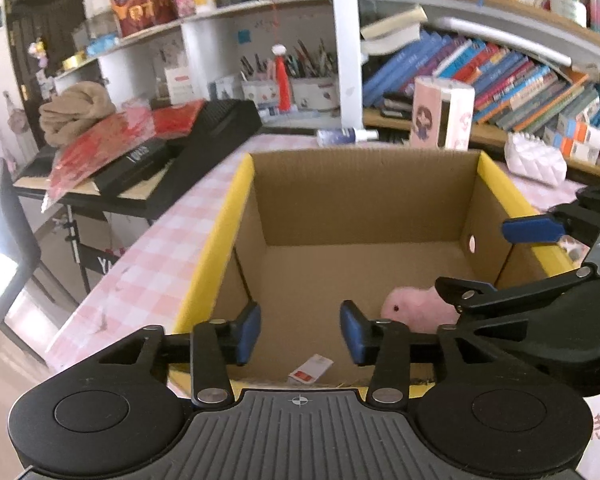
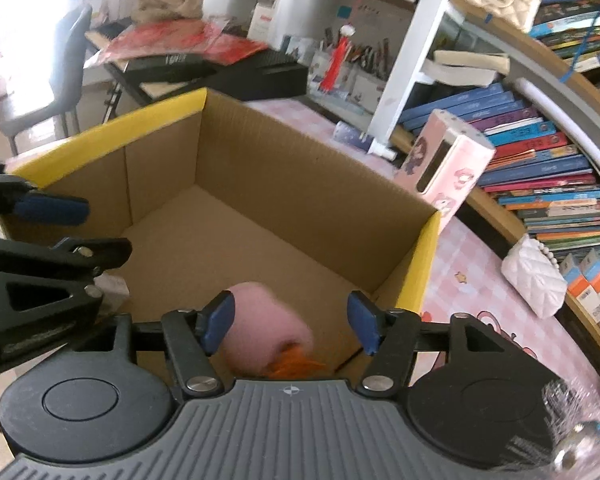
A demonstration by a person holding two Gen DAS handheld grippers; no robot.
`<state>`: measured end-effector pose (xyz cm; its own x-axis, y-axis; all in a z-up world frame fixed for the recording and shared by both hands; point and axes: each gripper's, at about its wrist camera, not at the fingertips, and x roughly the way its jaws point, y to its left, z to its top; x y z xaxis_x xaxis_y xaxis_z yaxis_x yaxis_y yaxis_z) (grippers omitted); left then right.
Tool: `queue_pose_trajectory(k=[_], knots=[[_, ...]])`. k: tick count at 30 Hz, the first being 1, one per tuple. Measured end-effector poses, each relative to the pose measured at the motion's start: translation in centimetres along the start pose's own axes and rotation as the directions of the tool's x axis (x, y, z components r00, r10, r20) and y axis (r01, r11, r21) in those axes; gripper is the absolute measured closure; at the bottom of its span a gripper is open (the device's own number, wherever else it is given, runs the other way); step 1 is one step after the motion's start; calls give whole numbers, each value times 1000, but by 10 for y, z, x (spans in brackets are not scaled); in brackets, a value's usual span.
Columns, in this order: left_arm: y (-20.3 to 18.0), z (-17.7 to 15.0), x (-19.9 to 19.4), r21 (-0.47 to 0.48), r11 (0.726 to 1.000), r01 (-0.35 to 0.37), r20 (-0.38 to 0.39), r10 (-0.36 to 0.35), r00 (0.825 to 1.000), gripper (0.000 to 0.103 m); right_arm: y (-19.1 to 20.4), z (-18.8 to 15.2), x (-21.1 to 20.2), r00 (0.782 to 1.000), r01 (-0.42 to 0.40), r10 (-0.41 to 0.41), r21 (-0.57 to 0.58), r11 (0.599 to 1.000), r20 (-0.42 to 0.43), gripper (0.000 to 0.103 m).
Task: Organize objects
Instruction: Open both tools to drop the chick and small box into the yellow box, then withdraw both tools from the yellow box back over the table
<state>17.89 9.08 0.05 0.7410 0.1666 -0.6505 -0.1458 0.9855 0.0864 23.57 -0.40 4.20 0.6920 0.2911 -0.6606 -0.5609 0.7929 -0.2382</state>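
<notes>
Plush pink toy (image 2: pixel 266 322) lies on the cardboard box (image 1: pixel 364 196) floor, at six o'clock beneath the right gripper (image 2: pixel 290 326), its nearer tool; both it and the left gripper (image 1: pixel 300 332) hang released, jaws parted, empty.

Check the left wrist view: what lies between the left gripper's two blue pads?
No object is held. Between the fingers of the left gripper shows only the bare floor of the cardboard box; a small red-and-white packet lies lower down, the pink plush toy off right.

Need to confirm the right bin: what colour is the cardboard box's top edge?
Yellow band along the cardboard box rim; clearest in the left wrist view.
</notes>
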Motion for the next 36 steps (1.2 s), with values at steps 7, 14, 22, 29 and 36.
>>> queue_pose_trajectory(k=[7, 14, 22, 29, 36], knots=[[13, -3, -34, -63, 998, -4, 77, 9, 997, 40, 1, -1, -32, 996, 43, -48, 58, 997, 78, 36], [25, -20, -65, -80, 997, -12, 126, 22, 992, 27, 6, -15, -72, 986, 87, -105, 137, 987, 130, 30], [35, -52, -93, -62, 998, 0, 110, 7, 994, 21, 24, -45, -111, 980, 129, -162, 248, 960, 117, 23], [38, -82, -118, -30, 1000, 7, 91, -5, 996, 20, 50, -78, -139, 977, 162, -196, 316, 935, 79, 21], [35, -107, -135, 10, 1000, 21, 60, -22, 998, 18, 69, -108, -159, 975, 202, -223, 364, 909, 15, 17]])
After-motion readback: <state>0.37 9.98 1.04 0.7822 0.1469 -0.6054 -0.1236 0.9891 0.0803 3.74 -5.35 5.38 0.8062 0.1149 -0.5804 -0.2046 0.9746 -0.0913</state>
